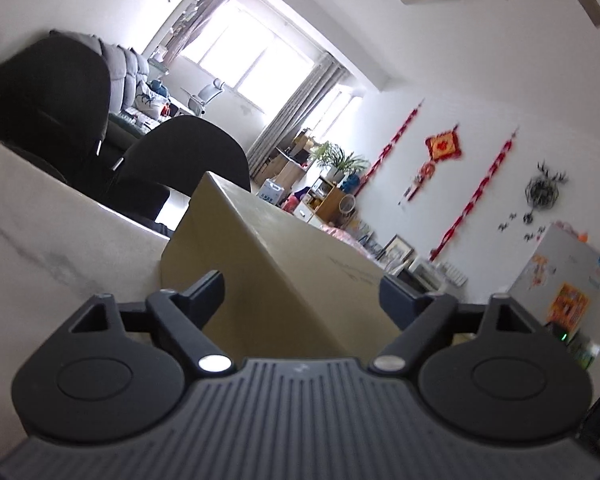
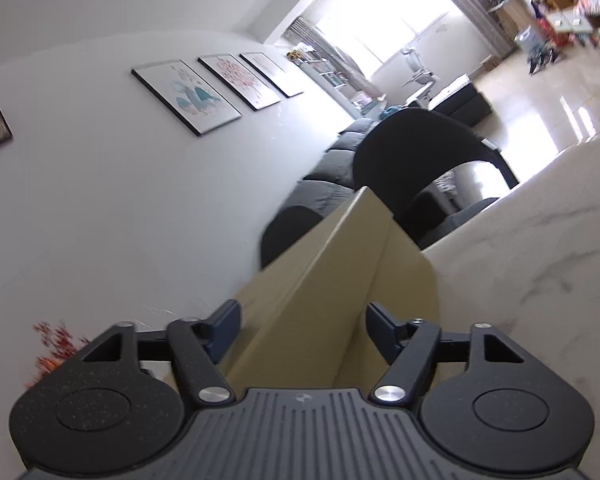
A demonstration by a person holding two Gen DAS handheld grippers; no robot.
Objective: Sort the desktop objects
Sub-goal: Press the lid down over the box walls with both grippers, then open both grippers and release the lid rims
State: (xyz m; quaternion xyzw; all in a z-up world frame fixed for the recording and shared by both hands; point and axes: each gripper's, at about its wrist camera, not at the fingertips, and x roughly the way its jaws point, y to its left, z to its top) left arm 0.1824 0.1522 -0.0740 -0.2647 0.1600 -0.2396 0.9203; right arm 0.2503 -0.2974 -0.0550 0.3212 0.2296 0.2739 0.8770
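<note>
A tan cardboard box (image 1: 284,256) fills the middle of the left wrist view, one long edge running up between the fingers. My left gripper (image 1: 302,294) straddles that edge with its fingers wide apart, each pressed on a face of the box. In the right wrist view the same cardboard box (image 2: 324,272) runs away from the camera on the white marble table (image 2: 532,248). My right gripper (image 2: 304,320) has closed on a raised cardboard ridge, a finger on each side. What the box holds is hidden.
The marble tabletop (image 1: 48,224) lies left of the box in the left wrist view. Black chairs (image 1: 188,152) stand behind the table's far edge, one chair (image 2: 420,152) also in the right wrist view. A grey sofa (image 2: 332,176), framed pictures and bright windows lie beyond.
</note>
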